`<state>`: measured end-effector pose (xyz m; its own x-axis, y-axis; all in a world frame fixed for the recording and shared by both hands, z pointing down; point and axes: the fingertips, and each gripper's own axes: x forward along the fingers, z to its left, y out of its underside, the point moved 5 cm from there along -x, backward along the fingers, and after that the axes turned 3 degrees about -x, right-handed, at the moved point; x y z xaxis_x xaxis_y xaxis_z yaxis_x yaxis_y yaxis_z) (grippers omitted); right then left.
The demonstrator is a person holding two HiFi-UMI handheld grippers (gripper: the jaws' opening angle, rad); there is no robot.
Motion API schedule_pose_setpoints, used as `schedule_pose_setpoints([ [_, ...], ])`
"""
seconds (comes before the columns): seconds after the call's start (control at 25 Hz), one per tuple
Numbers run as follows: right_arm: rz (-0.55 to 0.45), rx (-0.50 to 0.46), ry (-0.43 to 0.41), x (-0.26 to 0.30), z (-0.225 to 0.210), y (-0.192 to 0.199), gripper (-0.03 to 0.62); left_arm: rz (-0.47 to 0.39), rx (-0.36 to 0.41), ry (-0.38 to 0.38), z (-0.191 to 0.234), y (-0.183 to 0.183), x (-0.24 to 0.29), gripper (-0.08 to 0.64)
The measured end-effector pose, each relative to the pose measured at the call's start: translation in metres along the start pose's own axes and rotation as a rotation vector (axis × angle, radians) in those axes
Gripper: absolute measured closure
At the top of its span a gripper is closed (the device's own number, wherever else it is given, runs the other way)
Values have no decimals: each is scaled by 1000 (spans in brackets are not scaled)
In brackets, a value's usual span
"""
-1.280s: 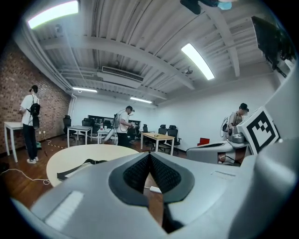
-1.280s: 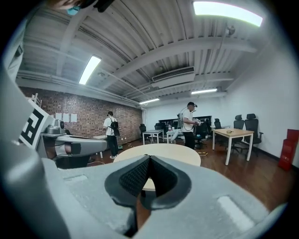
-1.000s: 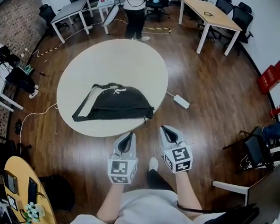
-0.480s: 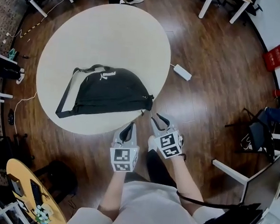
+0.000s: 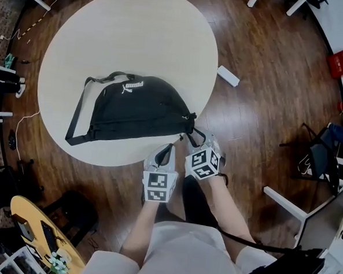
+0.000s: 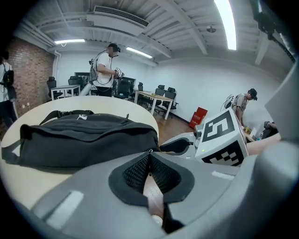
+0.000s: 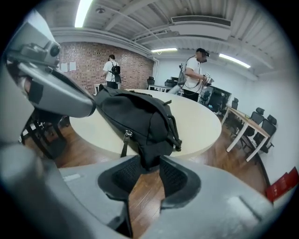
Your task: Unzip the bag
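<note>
Both tools have dropped toward the black bag (image 5: pixel 132 108), which lies on the round worktop (image 5: pixel 131 38). Right tool (image 7: pixel 149 161) — jaws just opened wide — has the bag's right end between its tips, unclamped; left tool (image 6: pixel 149 156), jaws pressed together and empty, sits just beside that end.

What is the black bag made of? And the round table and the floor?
The bag looks like soft woven cloth, probably nylon or polyester, matte black: it sags and creases. The table has a smooth, pale, matte top, maybe laminate or painted wood; I can't tell which. The floor looks like dark, shiny wood planks.
</note>
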<state>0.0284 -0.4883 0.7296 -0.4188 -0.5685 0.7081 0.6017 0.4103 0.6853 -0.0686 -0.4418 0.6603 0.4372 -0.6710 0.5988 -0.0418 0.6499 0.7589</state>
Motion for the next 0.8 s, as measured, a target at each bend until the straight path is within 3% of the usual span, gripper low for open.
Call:
schedule_pose_setpoints([
  [0.08,-6,5,-4,2,-1,0,483,11,2,4,2,1,4,541],
  [0.36,-69,179,-113,-18,-8,-17,537,47,30,22,-2,4,16,502],
  [0.6,-97,191,-144,-33,-11,-31,543,49,-24,53,-5,-1,32,408],
  [0.8,-98,185,-148,-36,-13,-37,543,47,-44,20,0,-4,49,403],
])
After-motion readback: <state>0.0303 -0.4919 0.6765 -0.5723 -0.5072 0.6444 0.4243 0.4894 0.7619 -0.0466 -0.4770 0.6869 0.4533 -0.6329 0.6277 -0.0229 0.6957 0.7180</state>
